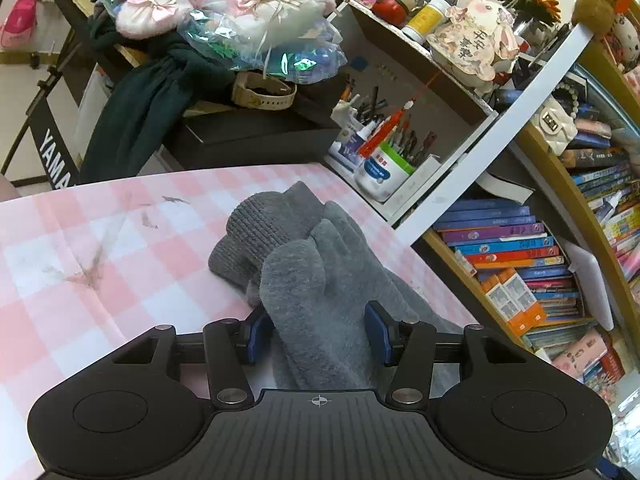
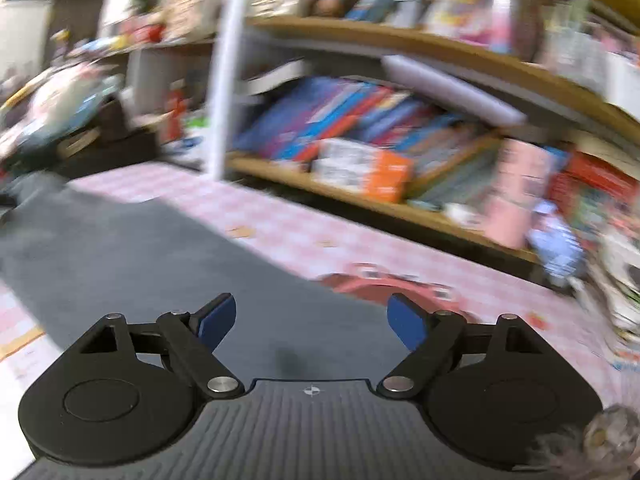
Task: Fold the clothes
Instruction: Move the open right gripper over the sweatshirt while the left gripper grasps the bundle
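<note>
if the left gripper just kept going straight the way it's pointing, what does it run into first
The grey gloves. The left gripper already has grey fabric lying between its open jaws, and the rest of the pile sits directly ahead on the pink checked tablecloth. Beyond it lie the table edge and the bookshelf, though depth is hard to judge.

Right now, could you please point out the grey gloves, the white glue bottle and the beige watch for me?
grey gloves (image 1: 304, 280): left wrist view, on the top glove's fleece palm.
white glue bottle (image 1: 380, 174): left wrist view, on its labelled body.
beige watch (image 1: 264, 92): left wrist view, on its strap loop.
</note>
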{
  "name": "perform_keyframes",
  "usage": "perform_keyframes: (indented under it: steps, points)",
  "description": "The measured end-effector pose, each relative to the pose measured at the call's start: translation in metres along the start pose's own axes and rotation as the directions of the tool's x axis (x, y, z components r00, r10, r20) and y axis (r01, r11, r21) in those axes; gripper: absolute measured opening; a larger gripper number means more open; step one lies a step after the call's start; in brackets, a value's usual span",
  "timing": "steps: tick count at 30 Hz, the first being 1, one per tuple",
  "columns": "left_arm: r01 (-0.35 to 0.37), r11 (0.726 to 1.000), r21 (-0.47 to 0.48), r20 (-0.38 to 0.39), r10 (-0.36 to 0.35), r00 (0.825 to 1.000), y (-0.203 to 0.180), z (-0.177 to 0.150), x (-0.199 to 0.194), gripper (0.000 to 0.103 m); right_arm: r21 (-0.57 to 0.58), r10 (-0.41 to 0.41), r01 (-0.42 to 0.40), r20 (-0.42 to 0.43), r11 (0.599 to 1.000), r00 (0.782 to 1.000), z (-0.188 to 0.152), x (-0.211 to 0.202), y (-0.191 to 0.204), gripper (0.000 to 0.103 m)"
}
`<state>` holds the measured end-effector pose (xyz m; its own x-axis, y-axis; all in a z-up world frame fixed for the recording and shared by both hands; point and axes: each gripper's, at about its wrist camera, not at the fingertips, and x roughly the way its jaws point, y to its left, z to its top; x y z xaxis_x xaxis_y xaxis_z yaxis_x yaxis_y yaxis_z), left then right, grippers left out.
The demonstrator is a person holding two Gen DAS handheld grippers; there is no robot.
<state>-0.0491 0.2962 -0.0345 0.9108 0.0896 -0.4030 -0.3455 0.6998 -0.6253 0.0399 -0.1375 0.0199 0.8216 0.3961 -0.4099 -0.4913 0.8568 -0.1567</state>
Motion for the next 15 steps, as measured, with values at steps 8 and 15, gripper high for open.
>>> perform_keyframes:
  steps: [8,15]
  points:
    - [0.006,1.000,-0.006,0.001,-0.006,1.000,0.001,0.000,0.000,0.050,-0.073,0.160,-0.164,-0.062,0.984,0.985,0.014,0.049,0.056,0.082]
    - [0.004,1.000,0.000,-0.001,-0.004,1.000,0.000,0.000,0.001,0.050,-0.136,0.253,-0.265,-0.104,0.954,0.962,0.015,0.067,0.093,0.082]
